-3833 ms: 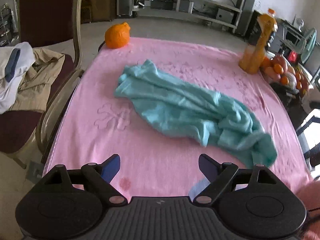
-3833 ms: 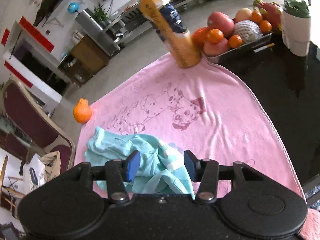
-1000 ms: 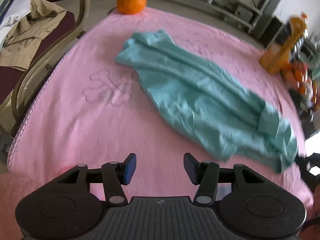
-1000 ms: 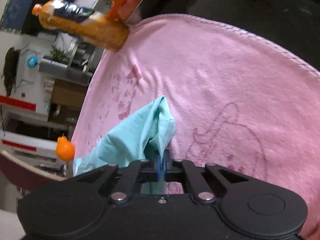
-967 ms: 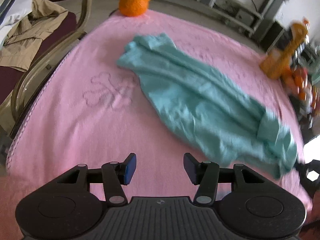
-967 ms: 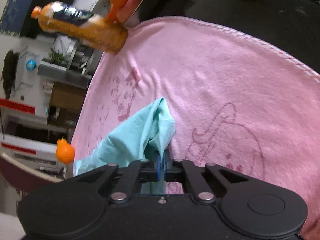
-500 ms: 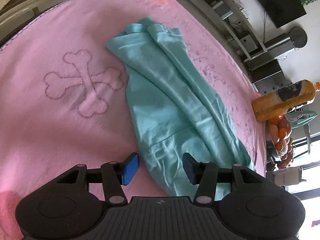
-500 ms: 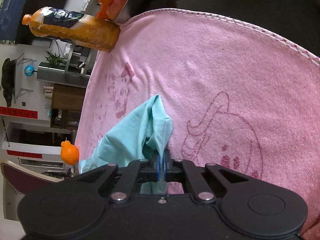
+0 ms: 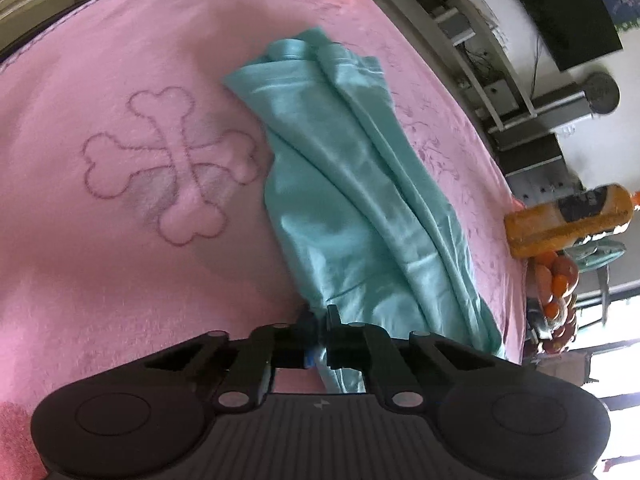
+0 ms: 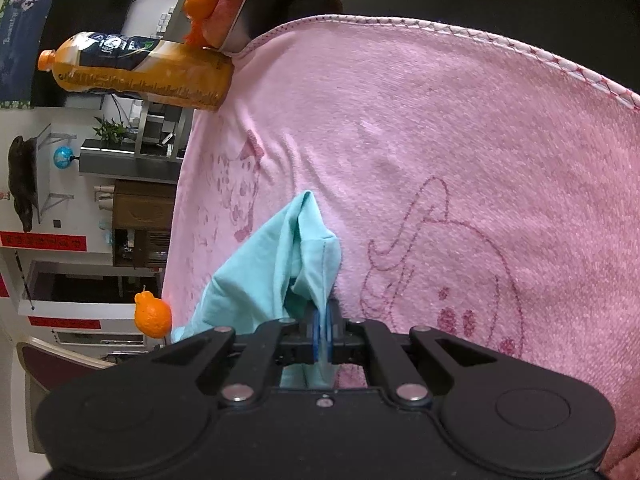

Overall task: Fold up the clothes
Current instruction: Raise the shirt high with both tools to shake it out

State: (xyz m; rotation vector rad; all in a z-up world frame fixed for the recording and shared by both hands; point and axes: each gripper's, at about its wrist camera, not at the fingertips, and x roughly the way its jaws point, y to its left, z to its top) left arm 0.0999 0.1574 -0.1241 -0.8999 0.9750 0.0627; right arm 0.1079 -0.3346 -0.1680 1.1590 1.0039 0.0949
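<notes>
Left wrist view: rumpled teal garment (image 9: 360, 208) across pink blanket (image 9: 120, 240)

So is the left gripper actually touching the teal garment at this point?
Touching. In the left wrist view the left gripper has just closed its jaws on the near edge of the teal garment, and cloth runs between the fingers with no gap showing.

No legible text in either view. Bottle (image 10: 144, 74) beside pink blanket (image 10: 440, 140): dark label carries print, too blurred to read. Red strips (image 10: 42, 241) on white wall behind bottle: markings present, unreadable. Blue poster (image 10: 18, 28) above bottle: faint lettering, not decipherable. Blanket shows stitched outlines only, crossed bones (image 9: 172, 164) and cartoon animal (image 10: 440, 268), no words. Small logo mark (image 9: 320, 405) on gripper body, no letters.
</notes>
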